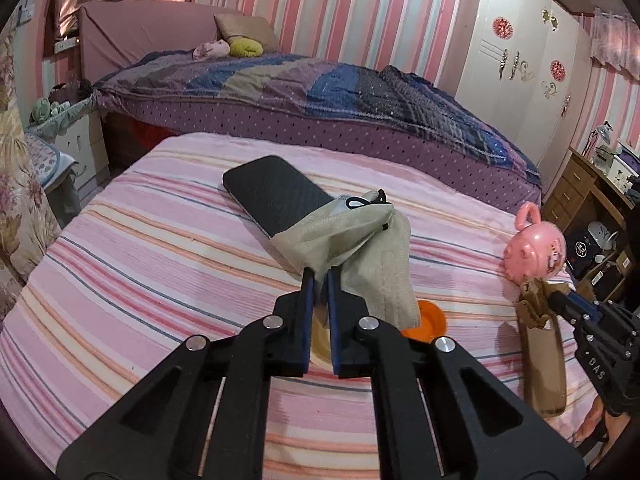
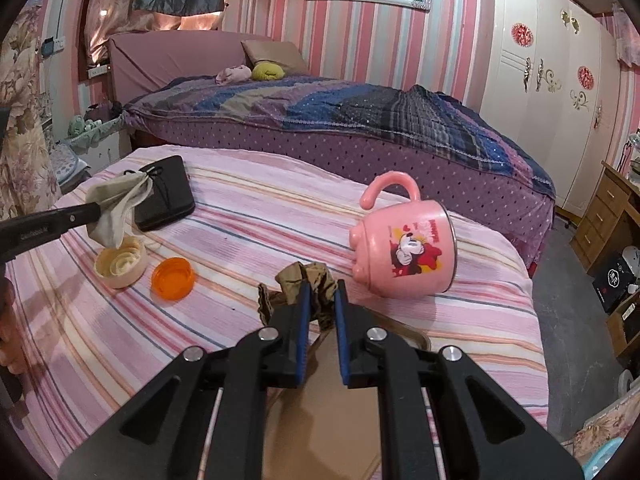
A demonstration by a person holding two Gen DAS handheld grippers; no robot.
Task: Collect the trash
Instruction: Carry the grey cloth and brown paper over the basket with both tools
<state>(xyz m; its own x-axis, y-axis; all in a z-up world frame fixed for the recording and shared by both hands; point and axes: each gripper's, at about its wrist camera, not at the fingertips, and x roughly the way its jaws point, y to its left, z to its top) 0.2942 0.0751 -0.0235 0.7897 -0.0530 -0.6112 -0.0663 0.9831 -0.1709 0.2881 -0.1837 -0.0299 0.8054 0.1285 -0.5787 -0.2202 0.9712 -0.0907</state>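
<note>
A beige face mask (image 1: 360, 240) hangs from my left gripper (image 1: 322, 276), which is shut on its lower fold above the pink striped cloth (image 1: 140, 280). The right wrist view shows the same gripper (image 2: 94, 210) at the left with the mask (image 2: 120, 200) dangling over a cream lid (image 2: 120, 262). My right gripper (image 2: 322, 286) is shut on a crumpled brown paper piece (image 2: 294, 276); its long brown tail runs back under the fingers. In the left wrist view that gripper (image 1: 556, 300) and the brown paper (image 1: 538, 360) are at the right edge.
A black phone (image 1: 276, 192) lies behind the mask. An orange cap (image 2: 173, 278) sits beside the cream lid. A pink cartoon mug (image 2: 404, 248) lies on its side to the right. A purple bed (image 2: 360, 128) is beyond, and a wooden desk (image 2: 608, 208) stands at the far right.
</note>
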